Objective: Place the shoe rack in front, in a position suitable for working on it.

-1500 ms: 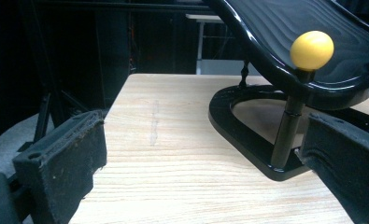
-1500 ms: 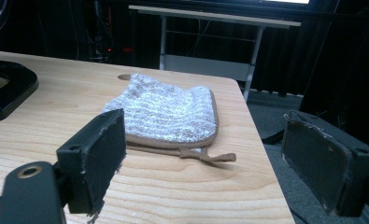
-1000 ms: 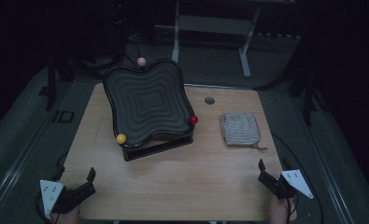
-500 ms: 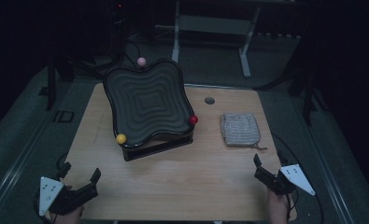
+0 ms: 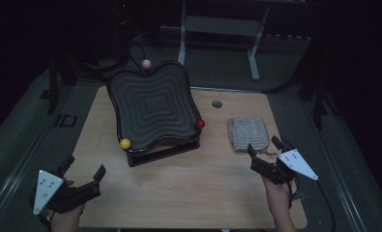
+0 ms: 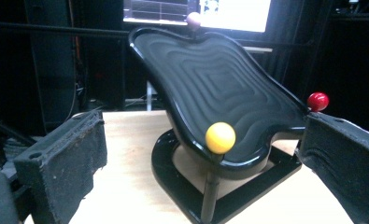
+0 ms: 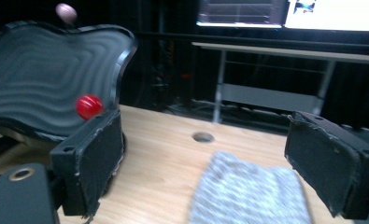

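A black wavy tray (image 5: 152,108) sits tilted on a black stand, left of the table's middle. Knobs stick out at its corners: yellow (image 5: 125,143), red (image 5: 200,124) and pink (image 5: 146,64). A grey knitted cloth (image 5: 247,133) lies flat to the right of the tray. My left gripper (image 5: 85,166) hovers open near the front left corner, facing the tray (image 6: 219,79) and the yellow knob (image 6: 220,137). My right gripper (image 5: 262,145) is open just in front of the cloth (image 7: 247,191), with nothing between its jaws. The red knob (image 7: 89,106) shows to its left.
A small round hole (image 5: 217,104) is in the wooden table (image 5: 188,188) behind the cloth. A metal frame (image 5: 217,29) and dark equipment stand beyond the far edge. Bare wood stretches along the front between the two grippers.
My right gripper has moved forward and a little left, up to the near edge of the cloth. The left gripper has edged slightly forward. The tray and cloth have not moved.
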